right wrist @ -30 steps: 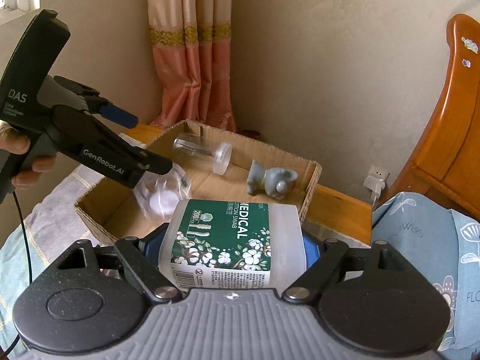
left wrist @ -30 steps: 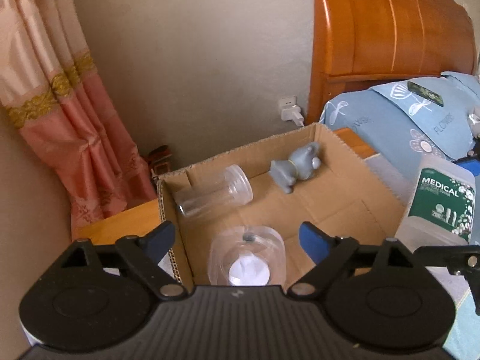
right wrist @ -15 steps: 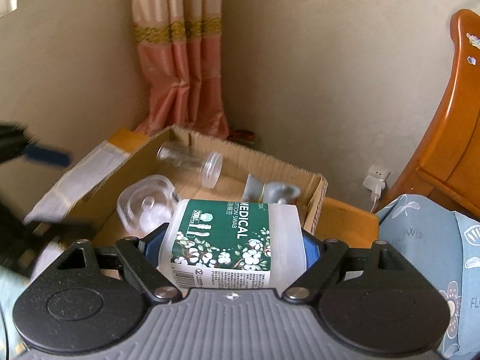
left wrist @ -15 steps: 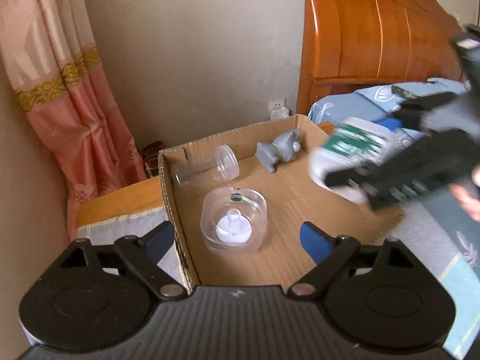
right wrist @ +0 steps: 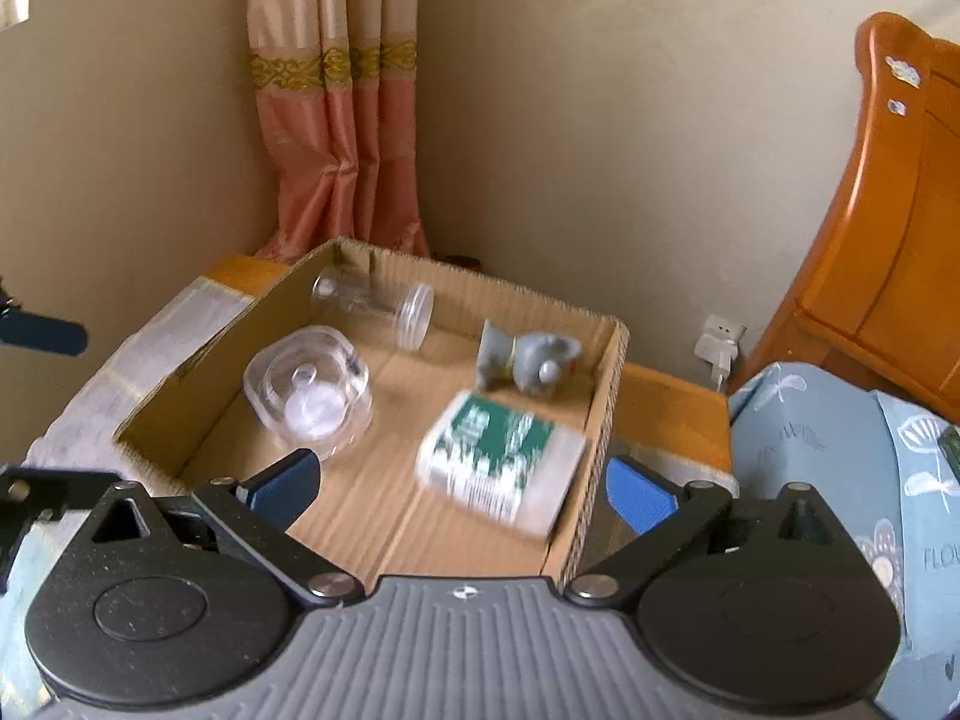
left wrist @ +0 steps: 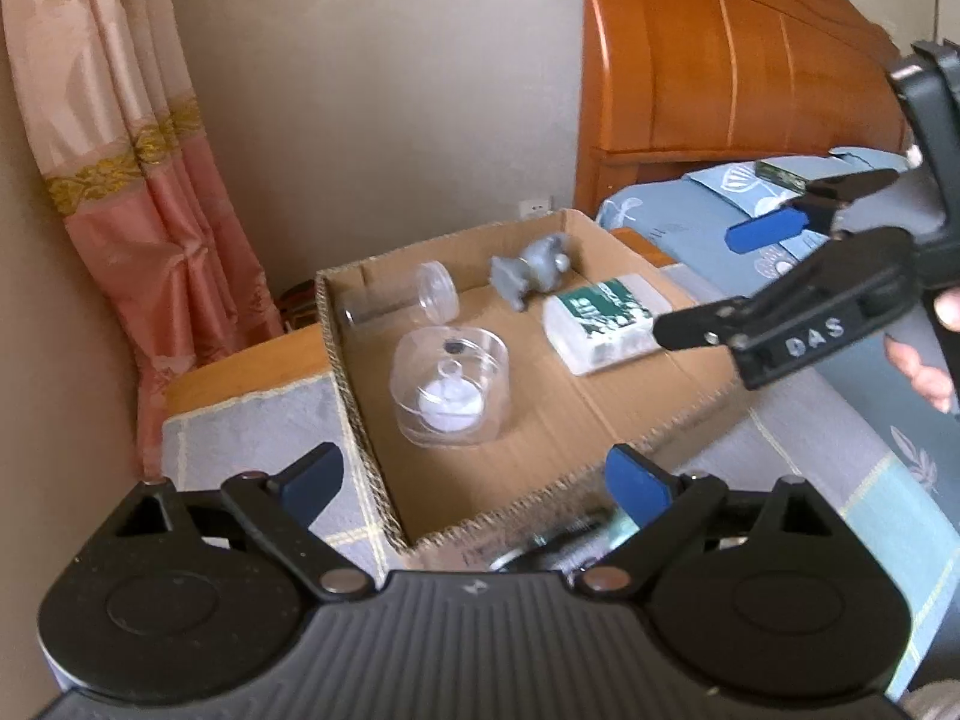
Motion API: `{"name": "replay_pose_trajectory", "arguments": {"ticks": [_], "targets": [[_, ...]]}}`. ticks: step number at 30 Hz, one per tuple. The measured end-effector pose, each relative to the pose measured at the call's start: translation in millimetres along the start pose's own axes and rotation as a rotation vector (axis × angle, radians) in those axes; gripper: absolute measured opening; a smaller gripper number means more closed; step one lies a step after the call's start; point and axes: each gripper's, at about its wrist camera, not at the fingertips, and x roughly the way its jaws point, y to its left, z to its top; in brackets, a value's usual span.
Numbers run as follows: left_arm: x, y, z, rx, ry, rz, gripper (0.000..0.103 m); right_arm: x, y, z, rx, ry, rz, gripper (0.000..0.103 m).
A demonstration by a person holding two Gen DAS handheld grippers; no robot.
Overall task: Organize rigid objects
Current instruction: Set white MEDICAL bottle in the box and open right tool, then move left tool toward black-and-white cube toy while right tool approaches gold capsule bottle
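While both jaws stand apart, status per item:

right gripper (right wrist: pixel 459 483): jaws opening, wide apart, nothing pressed between the pads; the right hand (left wrist: pixel 927 354) shows at its handle in the left wrist view.

left gripper (left wrist: pixel 474 477): jaws opening, wide apart, empty; the near wall of the box sits in the gap between them.

cotton swab box (right wrist: pixel 501 465): white, green "MEDICAL" label, motion-blurred; lies on its side on the box floor just ahead of the right jaws, toward the right pad, free of both pads. In the left wrist view it is far ahead of the left jaws and right of their gap, with the right gripper's tip just beside it.

cardboard box (right wrist: pixel 606 396): open top, low walls; reaches from between the right jaws out ahead of them, and holds all four items.

clear round case (left wrist: pixel 450 393): transparent, white insert inside; straight ahead of the left jaws, in their gap line; ahead-left of the right jaws.

clear jar (left wrist: pixel 402 300): lying on its side at the far wall, beyond the round case, far ahead of both jaws.

grey figurine (right wrist: pixel 528 360): at the far right corner of the box, just beyond the cotton swab box, ahead of the right jaws.

bed (right wrist: pixel 840 438): blue flowered bedding to the right of the right jaws; wooden headboard (left wrist: pixel 738 60) behind it.

curtain (left wrist: pixel 132 180): pink with gold band, far ahead-left of the left jaws.

wall plug (right wrist: pixel 720 348): white, on the wall beyond the box, ahead-right of the right jaws.
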Motion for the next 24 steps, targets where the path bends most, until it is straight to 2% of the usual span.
{"name": "replay_pose_trajectory", "arguments": {"ticks": [11,18,24], "targets": [[-20,-15,-33,0.046,-0.004,-0.052,0.094,-36,21,-69,0.057,0.036,0.047,0.103],[-23,-22,-55,0.062,-0.016,-0.07,0.094,-31,41,-114,0.093,0.106,0.093,0.103],[-14,-27,-65,0.074,0.005,-0.089,0.094,-21,50,-143,0.086,0.173,0.062,0.103]]}}
